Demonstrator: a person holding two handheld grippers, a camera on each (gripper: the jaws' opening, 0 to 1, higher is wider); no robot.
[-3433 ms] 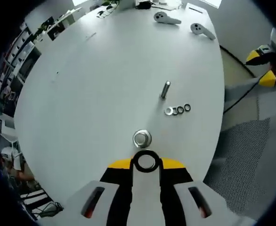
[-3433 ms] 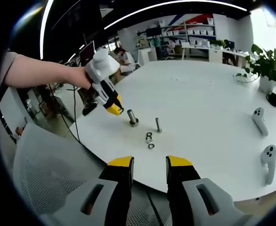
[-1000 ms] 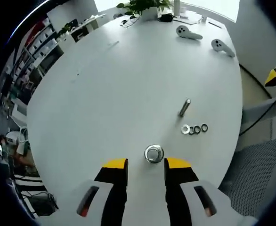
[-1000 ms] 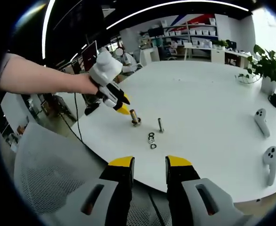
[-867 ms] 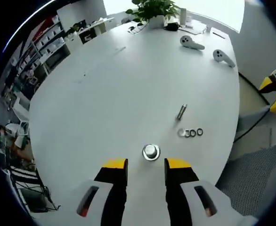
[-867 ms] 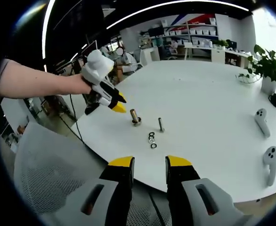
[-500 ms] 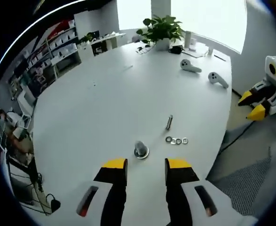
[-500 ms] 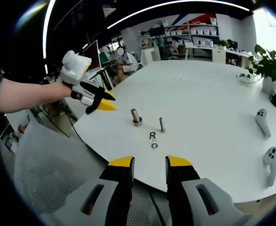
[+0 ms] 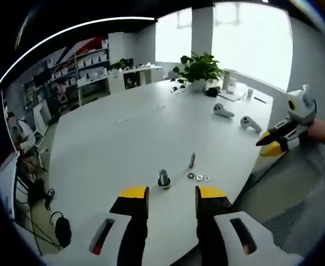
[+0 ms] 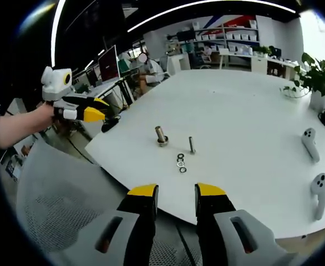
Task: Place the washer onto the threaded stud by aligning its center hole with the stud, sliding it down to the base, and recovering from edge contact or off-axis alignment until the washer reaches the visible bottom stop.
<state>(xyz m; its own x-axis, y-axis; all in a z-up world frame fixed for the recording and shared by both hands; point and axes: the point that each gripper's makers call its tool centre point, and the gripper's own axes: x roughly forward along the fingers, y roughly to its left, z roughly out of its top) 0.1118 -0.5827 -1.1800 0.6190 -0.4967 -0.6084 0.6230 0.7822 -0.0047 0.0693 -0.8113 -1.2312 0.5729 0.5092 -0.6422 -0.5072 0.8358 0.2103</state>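
On the white table (image 10: 251, 111), your washer (image 10: 162, 143) sits at the threaded stud's (image 10: 160, 134) base. Both the left gripper (image 9: 172, 195) and right gripper (image 10: 176, 193) hang released, empty, off the edge. Swing back carelessly and you could topple the stud.

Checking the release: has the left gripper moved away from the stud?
Yes. The left gripper has pulled back off the table edge, away from the stud.

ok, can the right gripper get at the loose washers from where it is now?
Probably yes: the right gripper is open, and bare table lies between it and the washers. Nothing stands between.
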